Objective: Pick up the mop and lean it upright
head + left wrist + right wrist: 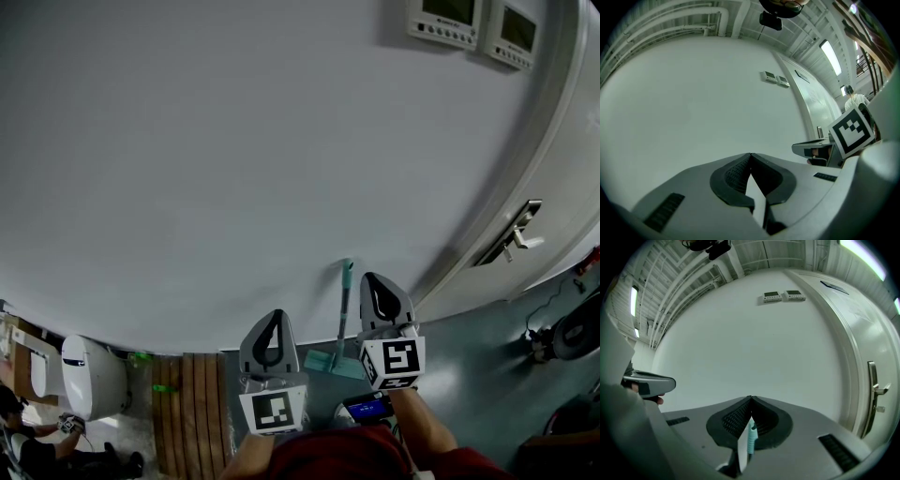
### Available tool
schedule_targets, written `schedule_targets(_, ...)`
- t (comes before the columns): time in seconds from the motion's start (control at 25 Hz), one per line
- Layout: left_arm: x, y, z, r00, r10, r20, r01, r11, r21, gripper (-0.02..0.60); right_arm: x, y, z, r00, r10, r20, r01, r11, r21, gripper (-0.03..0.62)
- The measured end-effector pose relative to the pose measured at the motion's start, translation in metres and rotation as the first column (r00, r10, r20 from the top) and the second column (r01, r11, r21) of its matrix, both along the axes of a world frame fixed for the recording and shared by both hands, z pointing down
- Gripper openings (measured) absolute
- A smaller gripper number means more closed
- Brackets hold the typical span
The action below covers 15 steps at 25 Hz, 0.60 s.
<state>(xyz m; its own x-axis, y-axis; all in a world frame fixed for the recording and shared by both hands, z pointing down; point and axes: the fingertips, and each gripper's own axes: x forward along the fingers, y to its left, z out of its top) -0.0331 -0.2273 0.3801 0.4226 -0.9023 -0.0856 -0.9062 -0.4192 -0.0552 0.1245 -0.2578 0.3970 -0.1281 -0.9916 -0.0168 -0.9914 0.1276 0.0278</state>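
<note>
Smooth, matt white wall fills most of the head view. On the right it meets a pale door with a metal lever handle, and two small rectangular control panels are mounted high up. Below lies a dull blue-grey floor, with a slatted wooden board at the lower left. The mop stands upright at the foot of the wall. It has a thin, straight, pale teal shaft whose top rests against the wall, and a flat teal head, roughly rectangular, lying on the floor. From the head view it stands between the two claws, just beside the right one. The left gripper is grey moulded plastic with dark, finely ribbed pads, and its tips are pressed together on nothing. The right gripper is made the same way and its tips also meet. A segmented length of the teal shaft shows through the narrow slit below its tips, but the pads do not clamp it. Each claw carries a cube with black-and-white square markers.
</note>
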Motion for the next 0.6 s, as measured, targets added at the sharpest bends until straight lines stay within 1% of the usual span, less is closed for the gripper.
schedule_targets(0.24, 0.004, 0.000, 0.001, 1.000, 0.007, -0.001, -0.007, 1.000, -0.004, 0.014, -0.004, 0.026, -0.008, 1.000, -0.018, 0.012, 0.018, 1.000, 0.022, 0.017)
schedule_targets(0.44, 0.005, -0.001, 0.001, 1.000, 0.011, 0.002, -0.011, 1.000, -0.001, 0.014, -0.004, 0.043, -0.011, 0.999, -0.027, 0.046, 0.026, 0.999, 0.026, 0.018)
schedule_targets(0.6, 0.006, -0.001, 0.002, 1.000, 0.011, -0.001, -0.011, 1.000, -0.005, 0.014, -0.006, 0.051, -0.008, 0.999, -0.033, 0.037, 0.032, 0.999, 0.019, 0.018)
